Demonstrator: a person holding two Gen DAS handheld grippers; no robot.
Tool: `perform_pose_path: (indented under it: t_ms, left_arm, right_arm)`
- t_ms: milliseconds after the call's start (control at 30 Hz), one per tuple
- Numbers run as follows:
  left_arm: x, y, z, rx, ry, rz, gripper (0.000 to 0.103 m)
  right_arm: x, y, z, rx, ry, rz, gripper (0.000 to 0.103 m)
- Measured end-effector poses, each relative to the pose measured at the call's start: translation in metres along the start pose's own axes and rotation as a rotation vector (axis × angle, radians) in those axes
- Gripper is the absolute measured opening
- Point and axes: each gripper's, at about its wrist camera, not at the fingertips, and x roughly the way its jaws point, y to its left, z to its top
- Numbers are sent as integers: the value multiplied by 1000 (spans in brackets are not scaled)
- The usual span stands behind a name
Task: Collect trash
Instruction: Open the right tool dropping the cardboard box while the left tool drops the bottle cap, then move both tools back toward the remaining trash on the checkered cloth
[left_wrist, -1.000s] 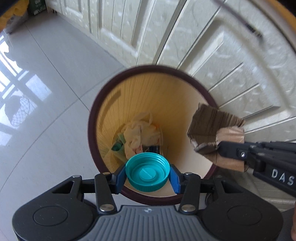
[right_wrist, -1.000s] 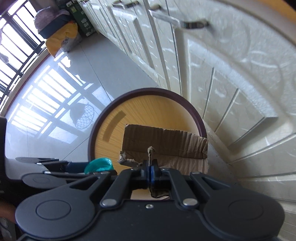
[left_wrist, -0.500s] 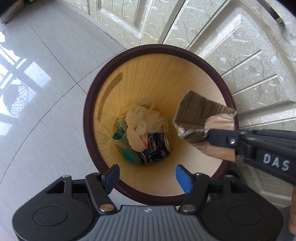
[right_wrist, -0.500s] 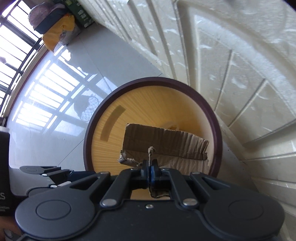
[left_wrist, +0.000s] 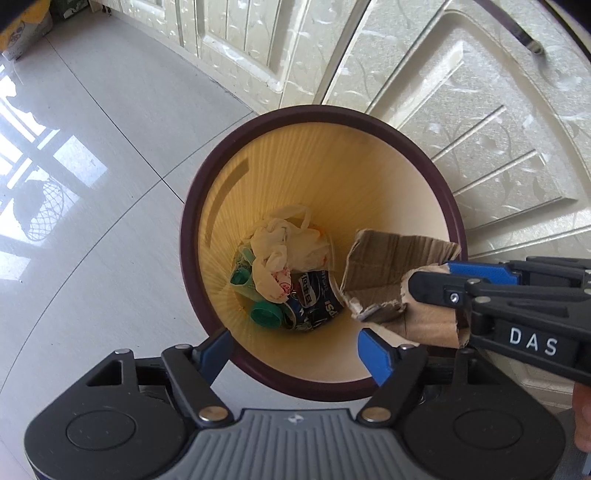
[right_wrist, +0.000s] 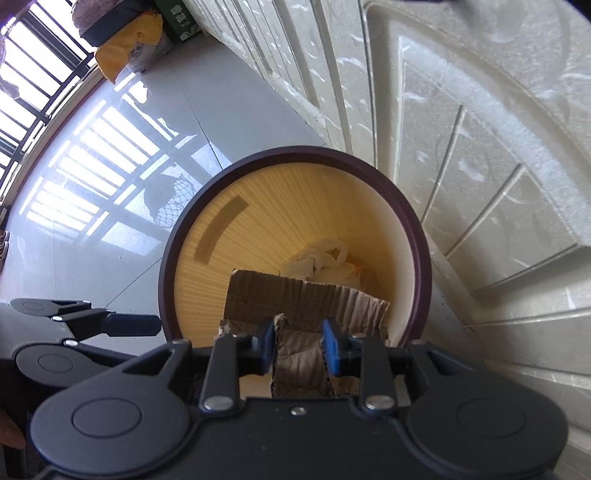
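Note:
A round bin with a dark rim (left_wrist: 192, 206) (right_wrist: 170, 266) and yellow inside stands on the floor below both grippers. At its bottom lie a teal bottle cap (left_wrist: 265, 314), a blue can (left_wrist: 314, 301) and crumpled white plastic (left_wrist: 284, 251). My left gripper (left_wrist: 295, 350) is open and empty over the bin's near rim. My right gripper (right_wrist: 299, 347) has its jaws parted, with a torn piece of cardboard (right_wrist: 306, 306) (left_wrist: 391, 273) still between them, over the bin's right side.
Cream panelled cabinet doors (left_wrist: 461, 110) stand right behind the bin. Glossy grey floor tiles (left_wrist: 92, 184) stretch to the left. A yellow bag (right_wrist: 129, 48) and a box sit far off by the window.
My left gripper opened and the teal cap fell into the bin. My right gripper's jaws, shut on the cardboard before, have now parted.

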Motion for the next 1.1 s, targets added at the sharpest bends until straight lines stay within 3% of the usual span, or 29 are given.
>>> perform_pose_path:
  t_ms: [367,767,967,1100]
  left_arm:
    - [-11,7,-2,-22,-14,21,79]
    - [-21,9,-6,-35,-35,29,80]
    - [-32,9,-9,-44,-63,28,86]
    - [-43,11,-13,-56,-83,32,92]
  right_arm:
    - [-9,6,2,-45,-21,14,43]
    - [-12,0,-11,-55,8,-48,45]
    - [-27,-3,-18,-58,-17,-68,55]
    - [-40,-5,-23,-48,-37,-88,68]
